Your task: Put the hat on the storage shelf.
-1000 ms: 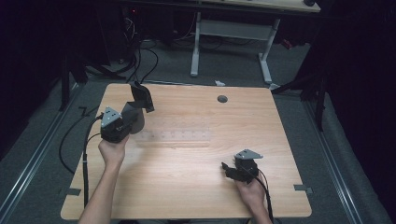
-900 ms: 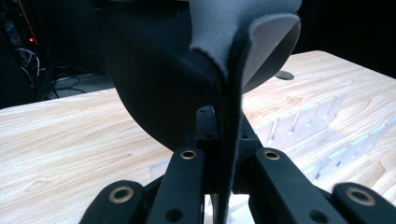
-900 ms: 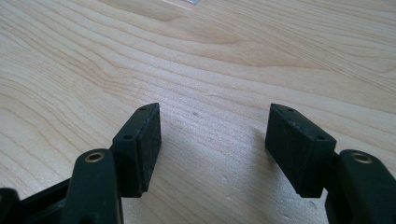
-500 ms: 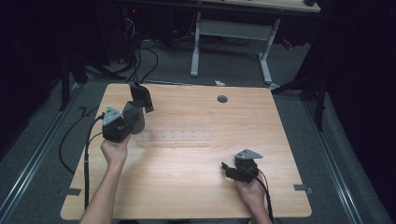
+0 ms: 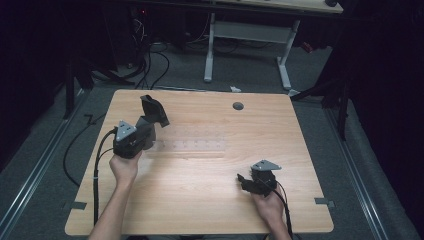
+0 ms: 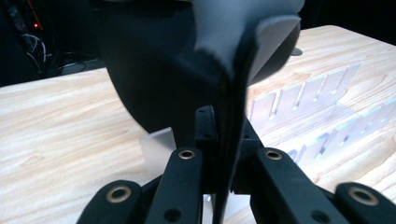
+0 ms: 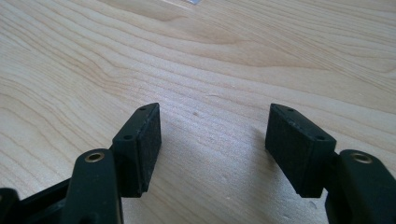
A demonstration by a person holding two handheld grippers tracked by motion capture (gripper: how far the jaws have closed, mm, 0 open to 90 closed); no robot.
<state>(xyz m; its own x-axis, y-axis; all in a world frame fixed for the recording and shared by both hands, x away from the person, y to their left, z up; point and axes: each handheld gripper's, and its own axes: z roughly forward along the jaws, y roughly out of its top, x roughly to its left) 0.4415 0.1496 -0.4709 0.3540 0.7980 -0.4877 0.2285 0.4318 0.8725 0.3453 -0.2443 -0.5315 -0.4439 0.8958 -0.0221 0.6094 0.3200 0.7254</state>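
High view gives me the wooden table [image 5: 200,200], with a clear slotted organizer [image 5: 192,145] lying flat mid-table. My left gripper [image 5: 145,125] is clenched on a dark folded fabric piece [image 5: 154,111], raised over the table's far-left part and blocking the organizer's left end. My right gripper [image 5: 245,181] rests released, empty, well apart near the front edge.

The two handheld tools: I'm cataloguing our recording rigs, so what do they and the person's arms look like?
Both are black. The left tool and the right tool each carry a grey three-cornered plate on top and trail a black cable toward the person. In the gripper views, the jaw links show brass-coloured rivets, and the right tool's jaws end in flat rectangular black pads. The forearms are bare, with no sleeves.
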